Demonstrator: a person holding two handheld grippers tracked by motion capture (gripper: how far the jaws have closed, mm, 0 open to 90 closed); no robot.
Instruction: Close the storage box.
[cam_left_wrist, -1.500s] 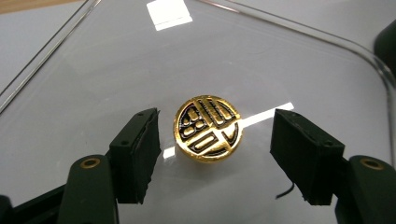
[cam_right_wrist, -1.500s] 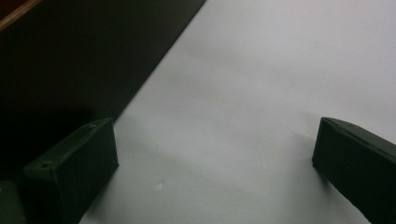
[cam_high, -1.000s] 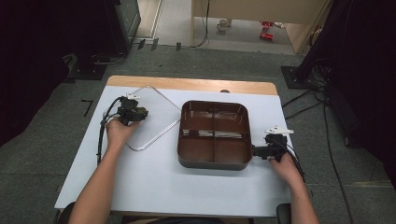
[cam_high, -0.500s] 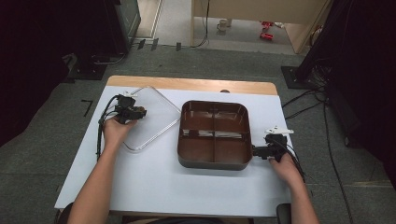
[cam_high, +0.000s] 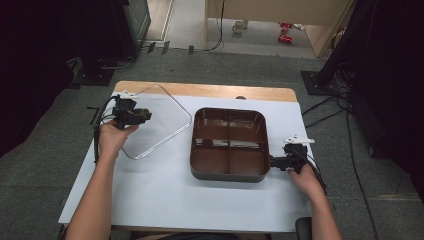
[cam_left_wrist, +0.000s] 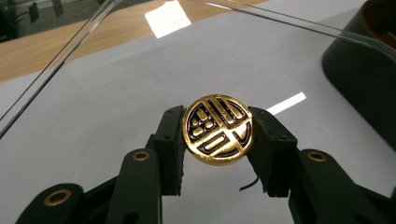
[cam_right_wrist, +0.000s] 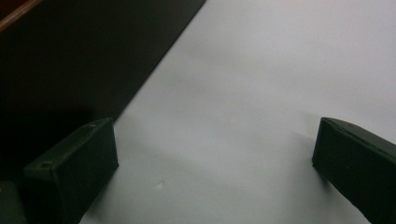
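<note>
A: What do the left gripper (cam_left_wrist: 218, 140) jaws hold?
B: A gold knob (cam_left_wrist: 218, 129) on the clear lid (cam_high: 155, 120), tilted above the table (cam_high: 165, 195).
A: The right gripper (cam_right_wrist: 215, 163)?
B: Jaws wide (nothing between), beside the brown tray (cam_high: 229, 172).

Looks like a lab/studio: black curtains (cam_high: 30, 65), floor cables (cam_high: 330, 107), stand bases (cam_high: 95, 77).

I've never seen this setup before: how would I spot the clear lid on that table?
Start at the brown tray in the middle of the white table. Just left of it lies the clear lid, tilted, its gold knob pinched by the left gripper. It is see-through, unlike the dark tray.
</note>
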